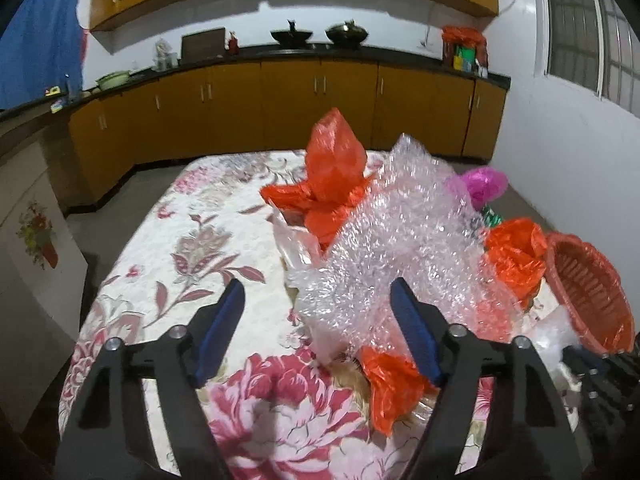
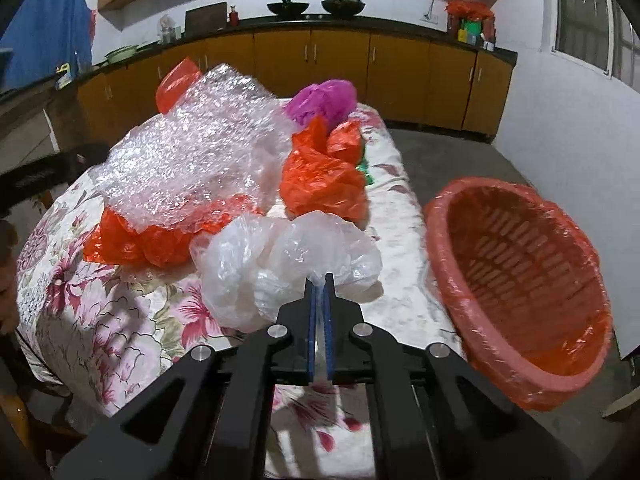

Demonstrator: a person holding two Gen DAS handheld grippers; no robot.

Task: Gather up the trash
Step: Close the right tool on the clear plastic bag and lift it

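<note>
No readable text, label, brand, number or sign appears in either wrist view; the packages on the far kitchen counter [image 1: 464,54] are too small and blurred to make out any lettering.

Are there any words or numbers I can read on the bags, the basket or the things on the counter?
None can be read.
Colourful packages on the counter: any print is too small and blurred.
Orange bags, bubble wrap, white bag, basket: no writing shows.
</note>
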